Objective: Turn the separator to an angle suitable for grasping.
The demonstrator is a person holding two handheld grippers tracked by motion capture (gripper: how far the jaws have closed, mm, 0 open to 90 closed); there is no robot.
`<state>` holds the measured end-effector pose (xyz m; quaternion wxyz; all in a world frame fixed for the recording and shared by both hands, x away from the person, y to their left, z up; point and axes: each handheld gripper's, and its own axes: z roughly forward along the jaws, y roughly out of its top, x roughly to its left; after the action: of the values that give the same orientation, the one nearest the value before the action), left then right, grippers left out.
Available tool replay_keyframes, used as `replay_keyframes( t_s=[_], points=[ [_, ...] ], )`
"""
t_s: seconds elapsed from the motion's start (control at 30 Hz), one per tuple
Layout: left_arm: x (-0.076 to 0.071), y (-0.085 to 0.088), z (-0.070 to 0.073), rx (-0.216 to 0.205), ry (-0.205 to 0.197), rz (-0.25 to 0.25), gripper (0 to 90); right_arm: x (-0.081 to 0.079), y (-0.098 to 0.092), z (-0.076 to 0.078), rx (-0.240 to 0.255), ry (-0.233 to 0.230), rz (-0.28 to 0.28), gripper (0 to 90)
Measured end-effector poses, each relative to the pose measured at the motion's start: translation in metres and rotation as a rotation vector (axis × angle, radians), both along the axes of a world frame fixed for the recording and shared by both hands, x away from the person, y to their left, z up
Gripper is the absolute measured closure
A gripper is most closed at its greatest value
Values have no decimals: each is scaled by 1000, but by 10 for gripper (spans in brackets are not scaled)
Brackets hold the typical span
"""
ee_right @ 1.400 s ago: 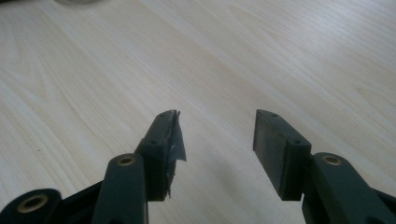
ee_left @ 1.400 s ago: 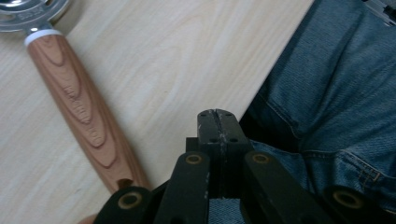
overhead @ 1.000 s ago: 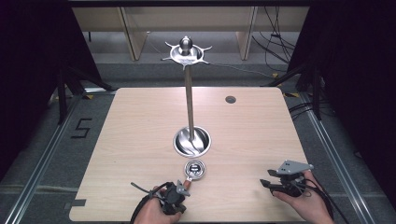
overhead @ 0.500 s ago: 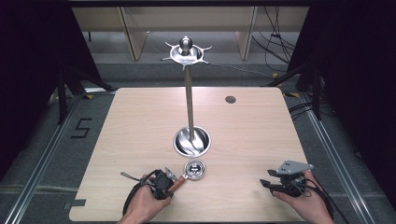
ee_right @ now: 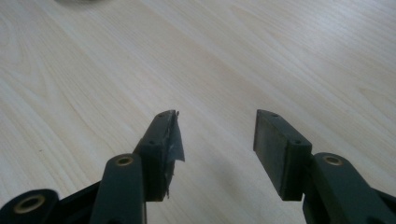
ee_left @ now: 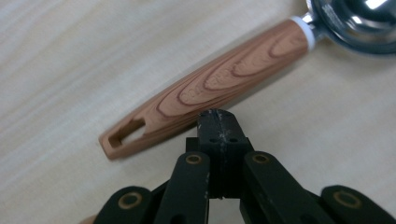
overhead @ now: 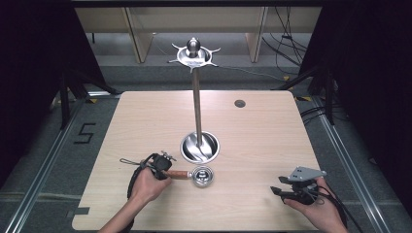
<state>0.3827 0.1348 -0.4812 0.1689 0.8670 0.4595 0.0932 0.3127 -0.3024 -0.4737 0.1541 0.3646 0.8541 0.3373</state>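
Note:
A small steel scoop (overhead: 202,175) with a wood-grain handle (overhead: 178,174) lies on the table near the front, its handle pointing left. My left gripper (overhead: 164,167) sits at the end of that handle. In the left gripper view its jaws (ee_left: 218,122) are pressed together with nothing between them, and their tips stand right against the side of the handle (ee_left: 224,81). The scoop's bowl (ee_left: 359,23) shows at the top right. My right gripper (overhead: 278,190) rests at the front right, jaws (ee_right: 217,135) open over bare wood.
A tall steel stand rises from a round base (overhead: 199,147) just behind the scoop, topped by a hooked dish (overhead: 194,54). A dark round grommet (overhead: 239,103) sits in the tabletop at the back right. The table's front edge (overhead: 194,228) is close to both hands.
My left hand has moved left and slightly away from me. The scoop's handle has swung from pointing toward the front to pointing left. The right hand has kept still.

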Motion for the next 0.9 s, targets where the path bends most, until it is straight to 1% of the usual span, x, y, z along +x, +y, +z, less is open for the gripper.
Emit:
replay_keyframes(
  t_s=[0.07,0.1,0.17,0.2,0.23,0.27,0.3,0.33,0.37,0.4,0.43,0.47,0.5,0.53,0.57,0.63,0.67,0.7,0.73,0.77,0.8,0.83,0.87,0.9],
  points=[
    [8,0,1,-4,3,24,893,-1,0,0,3,7,-5,501],
    [11,-1,0,-15,-9,39,893,0,0,0,2,8,-3,501],
    [18,-2,2,-18,-2,56,893,0,0,0,1,10,-4,500],
    [20,-3,2,-31,-9,68,893,-1,0,0,2,9,-4,501],
    [20,-3,2,-31,-9,68,892,-1,0,0,2,9,-4,501],
    [26,-4,2,-29,-17,72,892,0,0,0,-2,0,4,499],
    [26,-4,2,-29,-17,72,892,0,0,1,1,4,-1,499],
    [28,-6,2,-41,-17,86,892,0,0,1,3,5,-3,499],
    [33,-7,2,-58,-21,101,891,0,-1,0,-1,-6,1,499],
    [34,-9,1,-86,-31,121,891,1,-1,0,0,-13,5,499],
    [37,-10,1,-87,-27,125,891,-1,0,0,7,8,-10,499],
    [38,-11,1,-97,-24,138,890,-1,-1,0,10,9,-10,498],
    [38,-11,1,-97,-24,138,890,-1,-1,0,10,9,-10,498],
    [41,-11,1,-91,-24,125,890,-1,-1,-1,8,-6,-6,498],
    [43,-13,0,-119,-35,165,882,-1,-3,0,7,-5,-2,498],
    [44,-12,1,-117,-37,159,871,-1,-3,-1,8,-9,-5,497],
    [43,-11,2,-129,-36,169,841,-3,-4,0,13,16,-18,497],
    [43,-11,2,-129,-36,169,820,-3,-4,0,13,16,-18,497],
    [40,-9,5,-142,-51,199,792,-2,-4,0,12,-9,-13,496],
    [39,-7,7,-152,-45,212,743,-2,-4,1,14,-9,-16,496],
    [39,-7,7,-152,-45,212,681,-2,-4,1,14,-9,-16,496],
    [38,-6,9,-176,-46,247,681,-2,-5,1,10,-9,-14,495],
    [37,-5,13,-191,-21,288,564,-3,-4,1,2,-5,-12,495],
    [37,-5,13,-191,-21,288,518,-4,-3,2,14,10,-18,494]
  ],
)
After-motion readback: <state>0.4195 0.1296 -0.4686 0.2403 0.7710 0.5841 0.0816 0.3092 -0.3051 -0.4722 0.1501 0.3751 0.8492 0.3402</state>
